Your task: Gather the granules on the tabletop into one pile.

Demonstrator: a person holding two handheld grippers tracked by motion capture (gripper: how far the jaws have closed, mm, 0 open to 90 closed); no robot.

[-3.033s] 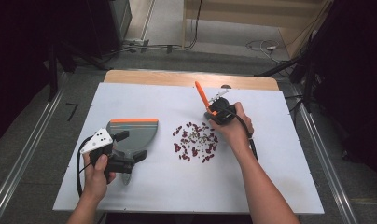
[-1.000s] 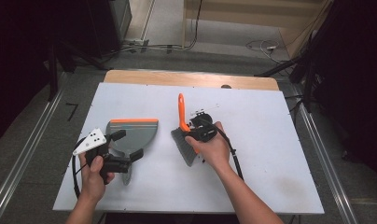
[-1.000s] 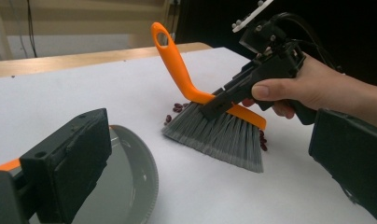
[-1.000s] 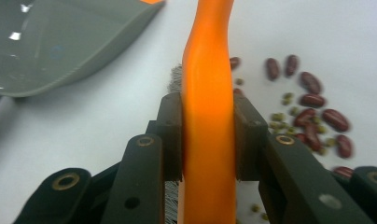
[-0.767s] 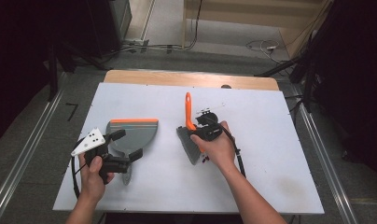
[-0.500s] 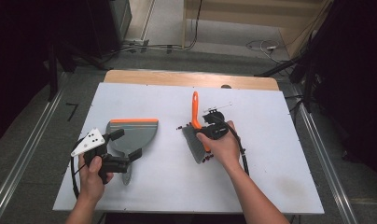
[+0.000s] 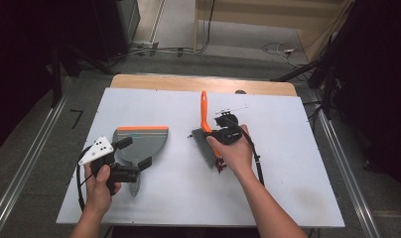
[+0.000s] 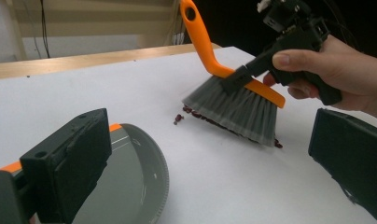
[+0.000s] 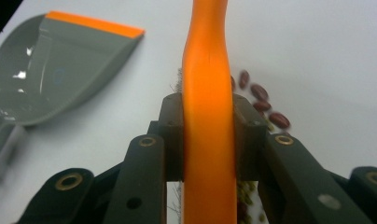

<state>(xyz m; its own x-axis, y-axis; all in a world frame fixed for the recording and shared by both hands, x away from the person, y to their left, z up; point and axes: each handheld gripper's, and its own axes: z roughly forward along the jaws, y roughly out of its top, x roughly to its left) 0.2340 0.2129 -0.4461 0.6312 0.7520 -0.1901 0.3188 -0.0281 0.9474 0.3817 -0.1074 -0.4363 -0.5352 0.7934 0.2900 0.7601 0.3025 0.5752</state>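
Note:
A hand brush with an orange handle (image 7: 204, 110) and grey bristles (image 7: 204, 148) stands on the white table, with my right gripper (image 7: 214, 137) shut on the handle just above the bristles. The right gripper view shows the handle (image 9: 208, 93) clamped between both jaws. Dark red beans (image 8: 192, 112) lie at the foot of the bristles (image 8: 238, 109), and more beans (image 9: 266, 109) lie beside the handle. A grey dustpan (image 7: 141, 141) with an orange lip lies flat at the left. My left gripper (image 7: 136, 152) hovers open over the dustpan's (image 8: 130, 182) rear, jaws wide apart.
The white table sheet (image 7: 288, 188) ends at a wooden strip (image 7: 198, 83) along the far edge. Metal rails (image 7: 342, 168) run along both sides of the table. Cables lie on the floor beyond it.
Three seconds ago the beans lay scattered in the open, with the brush raised to their right. The brush then came down over them and has slid slightly right over the last second. The left gripper stayed put.

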